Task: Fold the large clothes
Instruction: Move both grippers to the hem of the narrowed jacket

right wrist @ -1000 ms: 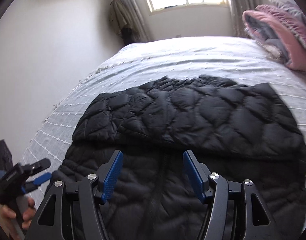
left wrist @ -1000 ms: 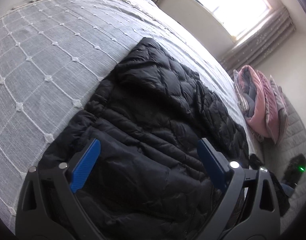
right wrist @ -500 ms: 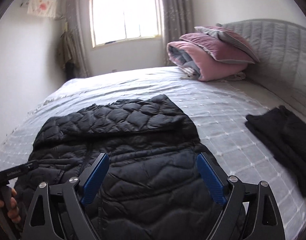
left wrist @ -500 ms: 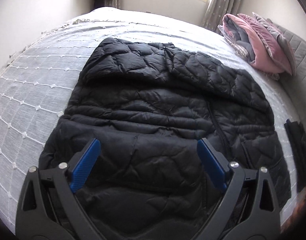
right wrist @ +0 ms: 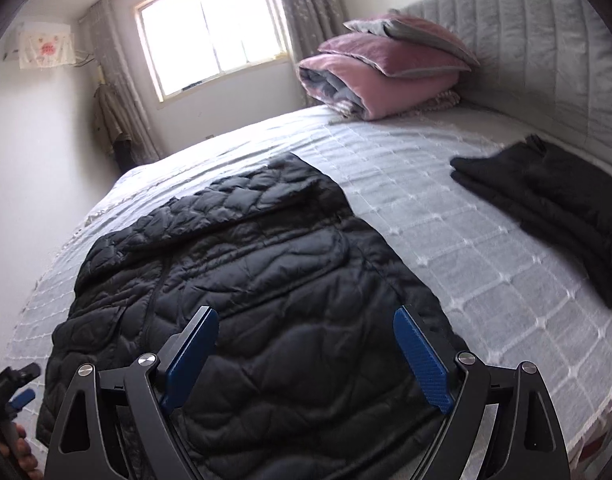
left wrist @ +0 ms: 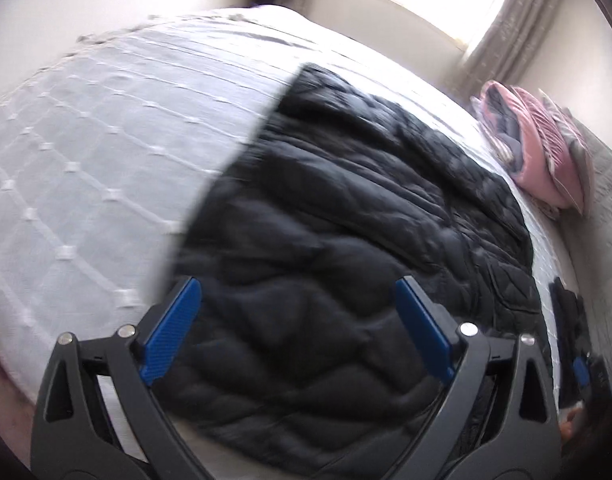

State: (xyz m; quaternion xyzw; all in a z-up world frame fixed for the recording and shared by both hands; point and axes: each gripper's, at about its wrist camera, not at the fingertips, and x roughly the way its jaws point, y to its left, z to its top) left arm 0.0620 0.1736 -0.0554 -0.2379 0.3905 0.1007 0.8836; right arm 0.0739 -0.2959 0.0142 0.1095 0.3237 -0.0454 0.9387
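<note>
While both hover above the black quilted jacket, left hand-held gripper spread, right hand-held gripper spread, no legible writing

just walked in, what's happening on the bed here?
A person with a handheld gripper in each hand is folding a black puffer jacket spread on the bed. Both the left gripper and the right gripper hover over its near end, jaws wide, holding nothing. One part is already folded across the far end. A folded dark garment lies off to the side.

Home bedroom: bed with headboard, folded quilts, curtained window.
</note>
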